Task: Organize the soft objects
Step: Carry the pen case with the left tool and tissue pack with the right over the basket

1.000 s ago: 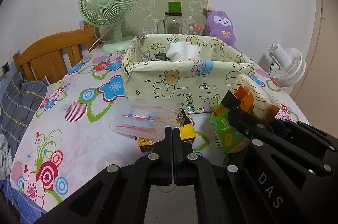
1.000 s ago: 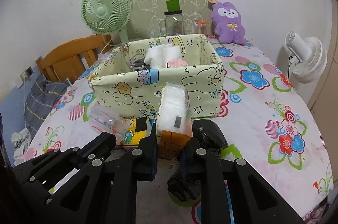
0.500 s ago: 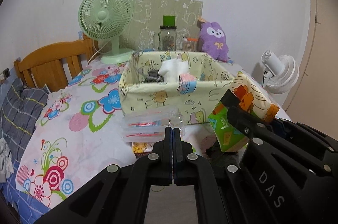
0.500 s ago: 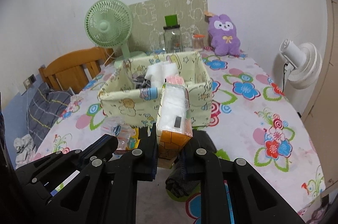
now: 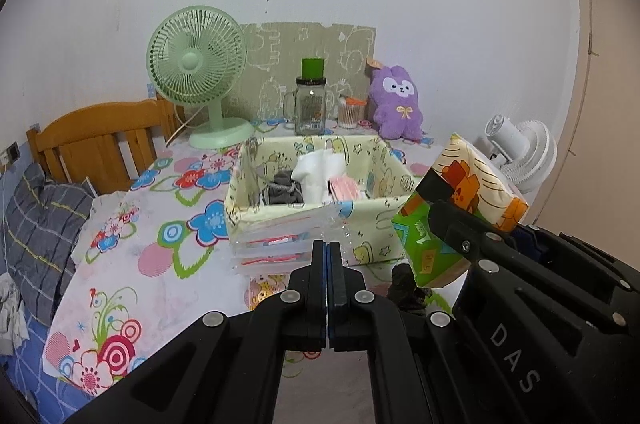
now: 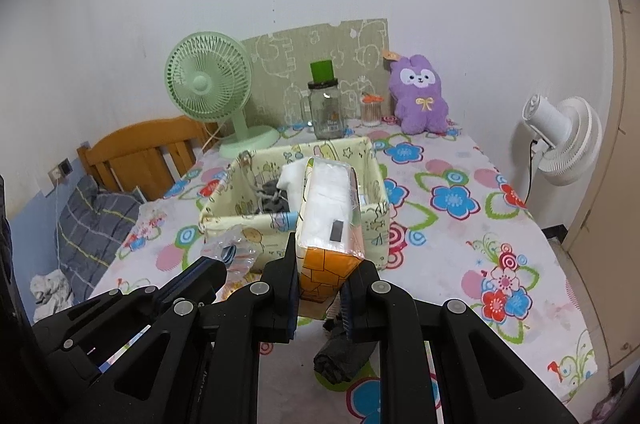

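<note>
My left gripper (image 5: pixel 328 248) is shut on a clear plastic bag (image 5: pixel 280 244) with red-striped contents and holds it above the table, in front of the yellow cartoon fabric basket (image 5: pixel 360 240). My right gripper (image 6: pixel 320 264) is shut on a tissue pack (image 6: pixel 330 216) with orange and green wrapping, held above the table before the basket (image 6: pixel 372 224). The pack also shows in the left wrist view (image 5: pixel 472 192). The basket holds a white cloth (image 5: pixel 320 172), a grey item (image 5: pixel 282 188) and pink items (image 5: pixel 346 186).
A black bundle (image 6: pixel 344 360) and a small yellow packet (image 5: pixel 266 290) lie on the floral tablecloth (image 6: pixel 460 224). A green fan (image 5: pixel 196 72), glass jar (image 5: pixel 310 108), purple plush (image 5: pixel 398 104) and white fan (image 6: pixel 564 140) stand behind. A wooden chair (image 5: pixel 100 140) is left.
Both grippers have risen with their loads. The plastic bag and tissue pack are now higher above the table, and the basket is seen from above.
</note>
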The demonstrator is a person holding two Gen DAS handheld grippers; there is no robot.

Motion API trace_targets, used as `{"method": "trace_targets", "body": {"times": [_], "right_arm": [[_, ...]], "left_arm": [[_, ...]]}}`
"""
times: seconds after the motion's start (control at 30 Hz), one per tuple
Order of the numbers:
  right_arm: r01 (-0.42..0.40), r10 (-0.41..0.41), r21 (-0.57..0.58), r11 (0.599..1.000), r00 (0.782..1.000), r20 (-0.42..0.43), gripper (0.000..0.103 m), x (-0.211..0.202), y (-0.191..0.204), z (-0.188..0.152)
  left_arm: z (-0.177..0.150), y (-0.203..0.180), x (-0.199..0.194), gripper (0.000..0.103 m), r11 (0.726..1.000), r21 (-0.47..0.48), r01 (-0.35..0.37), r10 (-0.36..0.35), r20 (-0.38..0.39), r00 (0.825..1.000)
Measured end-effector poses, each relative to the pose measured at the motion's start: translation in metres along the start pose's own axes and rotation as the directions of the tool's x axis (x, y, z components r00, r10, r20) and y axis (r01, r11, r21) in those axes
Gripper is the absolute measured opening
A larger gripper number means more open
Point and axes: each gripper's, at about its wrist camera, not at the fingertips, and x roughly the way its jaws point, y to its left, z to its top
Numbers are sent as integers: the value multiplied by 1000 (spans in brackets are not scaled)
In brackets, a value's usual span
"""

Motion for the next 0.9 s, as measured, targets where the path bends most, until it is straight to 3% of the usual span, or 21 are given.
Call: {"method": "trace_targets", "body": {"times": [0.9], "right_arm": [[-7, 6, 8, 1000, 997, 74, 20, -19, 2, 49]], "left_arm": [[47, -2, -16, 0, 1000, 26, 4, -6, 87, 996]]}}
